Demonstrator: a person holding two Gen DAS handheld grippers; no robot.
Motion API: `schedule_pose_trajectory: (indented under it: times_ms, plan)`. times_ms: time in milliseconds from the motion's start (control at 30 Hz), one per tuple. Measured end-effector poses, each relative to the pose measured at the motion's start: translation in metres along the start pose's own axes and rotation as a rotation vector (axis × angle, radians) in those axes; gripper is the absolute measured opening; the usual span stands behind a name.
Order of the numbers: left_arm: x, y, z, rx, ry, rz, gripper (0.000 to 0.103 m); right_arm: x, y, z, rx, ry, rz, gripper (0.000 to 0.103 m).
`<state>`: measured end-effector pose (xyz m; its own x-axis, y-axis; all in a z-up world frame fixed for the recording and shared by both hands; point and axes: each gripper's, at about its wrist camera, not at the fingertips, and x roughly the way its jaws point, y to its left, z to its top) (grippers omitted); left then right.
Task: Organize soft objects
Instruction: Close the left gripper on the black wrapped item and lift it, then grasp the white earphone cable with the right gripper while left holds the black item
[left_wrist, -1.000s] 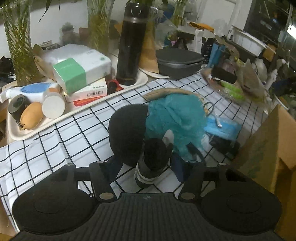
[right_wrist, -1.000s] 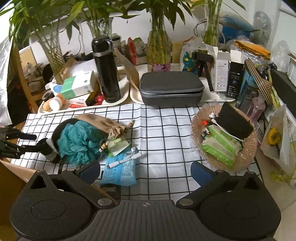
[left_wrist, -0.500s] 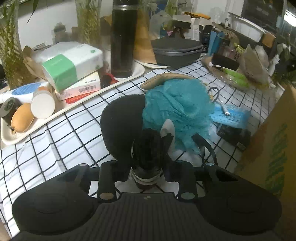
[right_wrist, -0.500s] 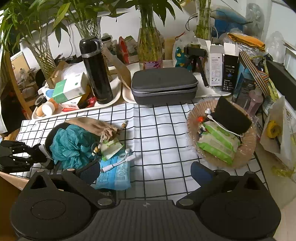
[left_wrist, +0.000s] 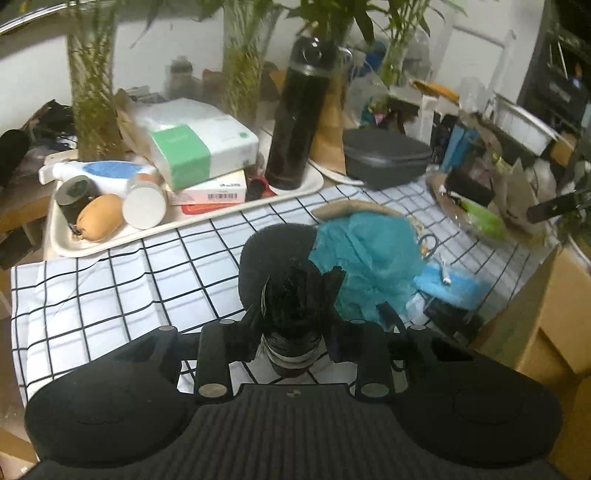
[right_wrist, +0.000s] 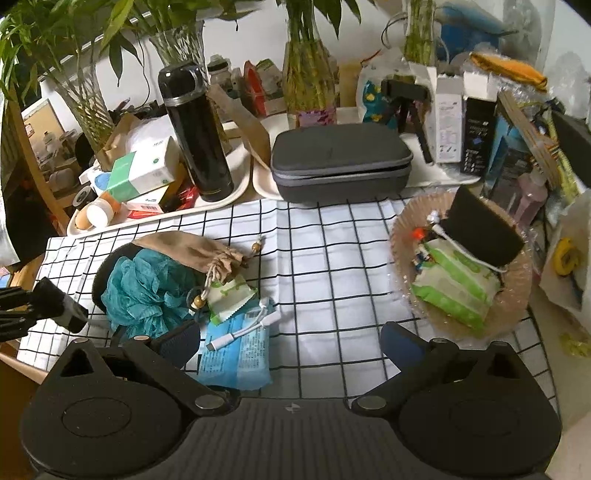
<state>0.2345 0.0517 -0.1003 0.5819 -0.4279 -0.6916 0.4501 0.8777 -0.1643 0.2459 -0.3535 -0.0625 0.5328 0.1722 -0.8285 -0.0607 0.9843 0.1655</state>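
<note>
My left gripper (left_wrist: 293, 332) is shut on a rolled black sock with a grey band (left_wrist: 295, 317), held just above the checked tablecloth; it also shows at the left edge of the right wrist view (right_wrist: 55, 308). Just beyond it lie a black round sponge (left_wrist: 273, 251), a teal mesh bath pouf (left_wrist: 369, 258) and a tan drawstring pouch (right_wrist: 192, 251). My right gripper (right_wrist: 290, 343) is open and empty above the cloth's front edge, with a blue wipes pack (right_wrist: 236, 354) and a white adapter cable (right_wrist: 243, 328) by its left finger.
A cream tray (right_wrist: 155, 218) at the back left holds a black flask (right_wrist: 195, 133), boxes and jars. A grey zip case (right_wrist: 340, 162) sits behind. A woven plate (right_wrist: 517, 295) with green wipes and a black pad is at right. A cardboard box (left_wrist: 546, 325) stands right of the left gripper.
My left gripper has closed on the rolled sock and lifted it slightly off the cloth, drawing back. The right gripper has stayed open and shifted little.
</note>
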Motion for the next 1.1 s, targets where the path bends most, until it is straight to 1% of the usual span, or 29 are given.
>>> schedule_pose_trajectory:
  times_ms: [167, 333, 500, 567, 600, 633, 700, 867, 900, 933, 967, 1100]
  plan:
    - [-0.013, 0.001, -0.004, -0.036, -0.031, 0.018, 0.033, 0.013, 0.003, 0.005, -0.007, 0.021, 0.046, 0.103]
    - [-0.020, 0.002, -0.009, -0.069, -0.058, 0.033, 0.033, 0.028, 0.007, 0.011, -0.039, 0.035, 0.083, 0.103]
    - [-0.019, 0.004, -0.013, -0.081, -0.058, 0.033, 0.033, 0.056, 0.007, 0.017, -0.036, 0.093, 0.139, 0.103]
    - [-0.019, 0.005, -0.014, -0.091, -0.060, 0.032, 0.033, 0.071, 0.006, 0.018, -0.018, 0.134, 0.154, 0.099]
    - [-0.020, 0.006, -0.015, -0.093, -0.061, 0.031, 0.033, 0.077, 0.005, 0.018, -0.004, 0.152, 0.164, 0.094]
    - [-0.020, 0.006, -0.015, -0.094, -0.063, 0.030, 0.033, 0.084, 0.003, 0.019, 0.017, 0.177, 0.176, 0.092]
    - [-0.020, 0.007, -0.016, -0.096, -0.065, 0.031, 0.033, 0.095, -0.001, 0.017, 0.055, 0.211, 0.183, 0.092]
    - [-0.022, 0.008, -0.017, -0.107, -0.073, 0.029, 0.033, 0.117, -0.008, 0.018, 0.136, 0.252, 0.217, 0.087]
    - [-0.022, 0.007, -0.017, -0.108, -0.075, 0.029, 0.033, 0.121, -0.008, 0.018, 0.145, 0.260, 0.220, 0.084]
    - [-0.022, 0.008, -0.017, -0.111, -0.076, 0.029, 0.033, 0.126, -0.007, 0.018, 0.147, 0.272, 0.225, 0.078]
    - [-0.023, 0.008, -0.017, -0.112, -0.077, 0.029, 0.033, 0.131, -0.005, 0.019, 0.147, 0.280, 0.227, 0.075]
    - [-0.023, 0.010, -0.017, -0.122, -0.079, 0.029, 0.033, 0.149, 0.002, 0.017, 0.129, 0.319, 0.192, 0.060]
